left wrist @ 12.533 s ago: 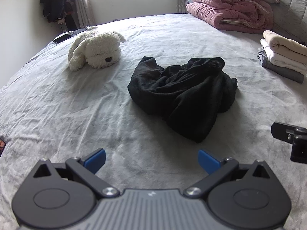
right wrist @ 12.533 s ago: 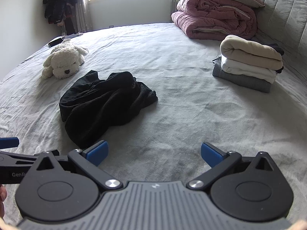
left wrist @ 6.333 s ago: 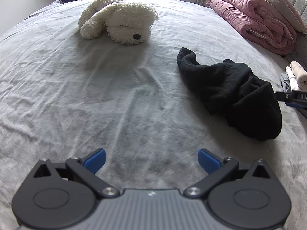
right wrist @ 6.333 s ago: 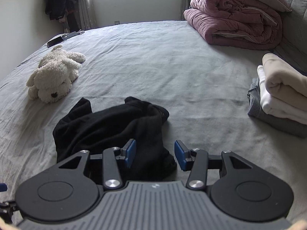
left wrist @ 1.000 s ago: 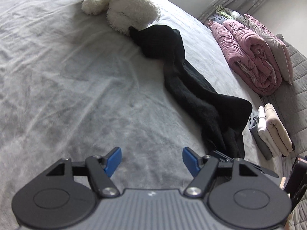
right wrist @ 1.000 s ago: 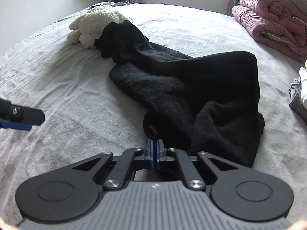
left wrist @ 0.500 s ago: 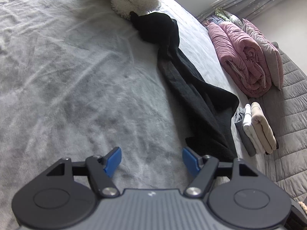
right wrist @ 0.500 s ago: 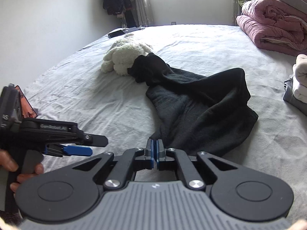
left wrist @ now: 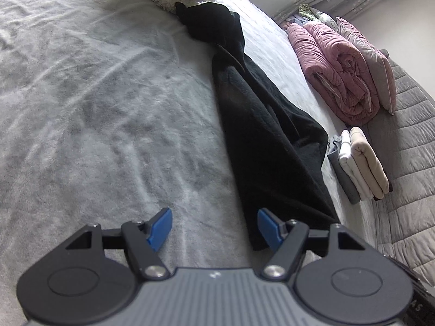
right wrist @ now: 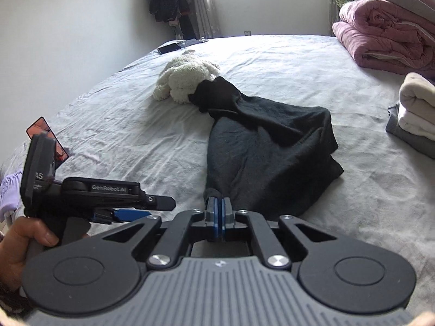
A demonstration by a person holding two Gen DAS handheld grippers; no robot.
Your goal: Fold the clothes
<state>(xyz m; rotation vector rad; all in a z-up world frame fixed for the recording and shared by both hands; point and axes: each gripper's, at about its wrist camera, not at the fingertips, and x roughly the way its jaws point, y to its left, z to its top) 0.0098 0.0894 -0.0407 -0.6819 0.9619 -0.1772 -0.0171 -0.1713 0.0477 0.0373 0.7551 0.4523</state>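
1. Right gripper (right wrist: 218, 218): blue pads pressed together on a near corner of the black garment (right wrist: 269, 152); cloth bunches into a small roll just ahead of the jaws. Clamped on fabric, by the look of it.
2. Left gripper (left wrist: 214, 226): jaws spread wide, nothing between them. Its right pad sits just beside the garment's near hem; the left pad is over bare bedsheet (left wrist: 95, 108). In the right wrist view it hangs to the left of the garment's near end, held by a hand (right wrist: 16, 241).
3. Garment position: lying on the bed, drawn out into a long strip. Far end touches the white plush dog (right wrist: 187, 81); near end is at the grippers. Stack of folded clothes (left wrist: 359, 163) lies to the garment's right, apart from it.
4. Long axis: runs from the grippers away toward the plush dog. Narrow and twisted at the dog end, fanning wide at the near end. Not flat; a ridge of overlapped cloth crosses the middle.
5. Handling, as a judgement: soft, limp knit with some weight, probably fleecy and not slippery. It will sag and drag on the sheet rather than keep any shape. Not fragile.
6. Where to hold: the free near corner beside the left gripper, opposite the one already pinched, so the hem can be spread taut between the two.
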